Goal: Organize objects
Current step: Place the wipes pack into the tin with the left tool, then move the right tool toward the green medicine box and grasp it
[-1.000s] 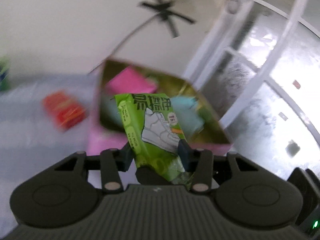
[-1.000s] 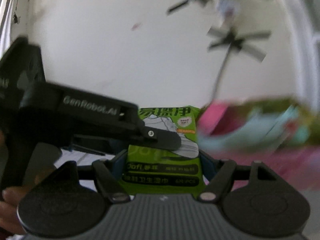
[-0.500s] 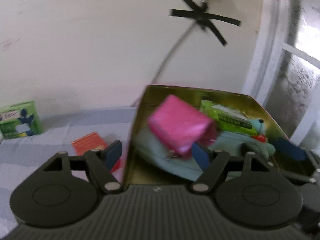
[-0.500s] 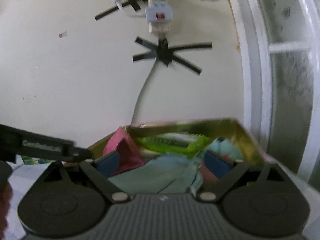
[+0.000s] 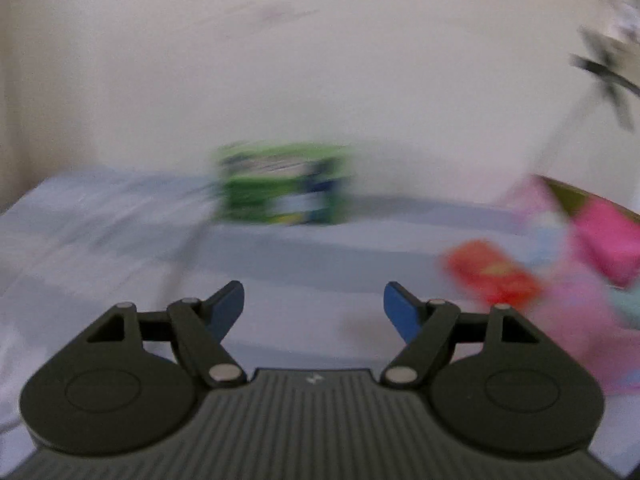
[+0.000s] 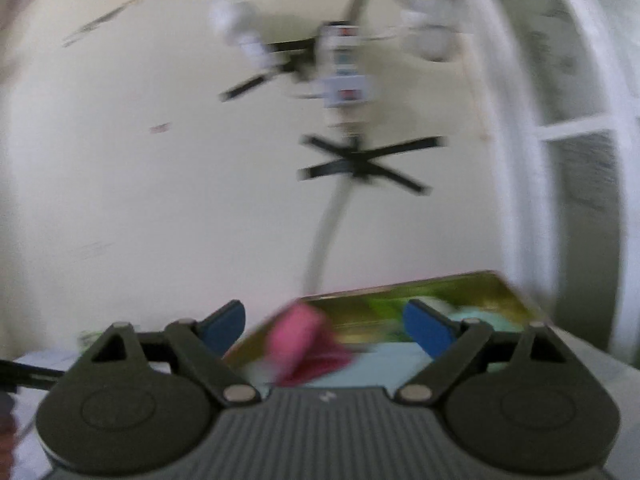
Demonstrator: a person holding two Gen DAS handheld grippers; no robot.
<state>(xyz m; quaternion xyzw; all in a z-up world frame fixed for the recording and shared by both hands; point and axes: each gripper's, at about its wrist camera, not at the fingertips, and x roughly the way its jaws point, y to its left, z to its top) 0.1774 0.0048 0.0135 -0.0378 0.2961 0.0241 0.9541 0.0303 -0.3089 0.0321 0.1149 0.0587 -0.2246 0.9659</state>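
Gold-lined box sits low and right of centre in the right wrist view, partly hidden behind the right gripper. Inside it, through heavy blur, a pink packet leans at the left end, a green packet lies along the back wall, and something pale turquoise fills the right side. The right gripper's blue pads stand wide apart and are closing a little; nothing is pressed between them, the box contents showing only behind the gap.

In the left wrist view the same box is cut off at the right edge, with the pink packet in it. Just to its left, a red packet lies on the pale blue striped cloth. Further back, at centre, a green carton stands against the cream wall, well apart from the box. The left gripper hangs over bare cloth at lower centre, its blue pads apart and empty.

On the wall above the box, black tape crosses over a grey cable below a white power strip. A white window frame curves down the right side.
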